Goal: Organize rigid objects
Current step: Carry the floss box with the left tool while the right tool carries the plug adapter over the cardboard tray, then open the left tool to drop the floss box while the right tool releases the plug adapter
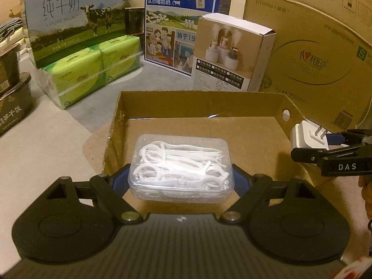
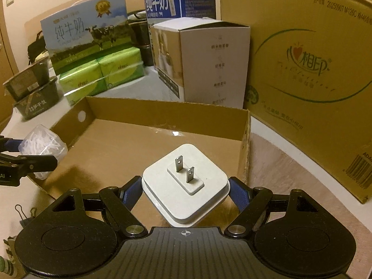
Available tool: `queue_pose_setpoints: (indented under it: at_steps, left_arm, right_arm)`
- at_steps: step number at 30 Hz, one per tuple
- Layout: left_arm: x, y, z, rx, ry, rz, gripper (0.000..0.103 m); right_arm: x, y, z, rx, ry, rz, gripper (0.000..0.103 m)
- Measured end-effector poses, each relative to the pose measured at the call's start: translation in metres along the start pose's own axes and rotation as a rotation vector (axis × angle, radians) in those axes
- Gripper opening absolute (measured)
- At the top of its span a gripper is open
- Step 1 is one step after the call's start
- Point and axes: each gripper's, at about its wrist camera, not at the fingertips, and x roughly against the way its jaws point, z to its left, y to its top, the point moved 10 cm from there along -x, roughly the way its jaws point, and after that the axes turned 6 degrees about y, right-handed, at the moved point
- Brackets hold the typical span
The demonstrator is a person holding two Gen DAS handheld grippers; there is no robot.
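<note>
My left gripper [image 1: 180, 181] is shut on a clear plastic box of white floss picks [image 1: 180, 166], held over the near part of an open shallow cardboard tray [image 1: 200, 103]. My right gripper [image 2: 186, 193] is shut on a white plug adapter [image 2: 186, 183] with two metal prongs facing up, held above the same tray [image 2: 162, 109] near its right wall. In the left wrist view the adapter [image 1: 307, 137] and the right gripper show at the tray's right wall. In the right wrist view the floss box [image 2: 41, 146] and the left gripper show at the tray's left wall.
Behind the tray stand two milk cartons [image 1: 76, 23] [image 1: 176, 16], green tissue packs [image 1: 93, 69], a white humidifier box [image 1: 230, 53] and a large cardboard carton [image 1: 313, 46]. Dark food tubs [image 1: 11, 93] sit at the left. A binder clip [image 2: 22, 211] lies near the right gripper.
</note>
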Motion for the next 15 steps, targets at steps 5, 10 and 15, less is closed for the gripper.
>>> queue_pose_setpoints:
  at_steps: [5,10,15]
  left_arm:
    - [-0.006,0.000,-0.001,0.009,-0.001,0.005,0.085]
    - [0.001,0.004,0.007,0.007,0.044,-0.029,0.093]
    - [0.011,0.005,0.010,0.002,0.044,-0.041,0.093]
  right_arm:
    - [-0.004,0.001,-0.003,-0.017,0.001,-0.002,0.079]
    - [0.000,0.006,-0.002,-0.014,0.016,-0.040,0.085]
    - [0.008,0.009,-0.002,-0.014,0.003,-0.057,0.088]
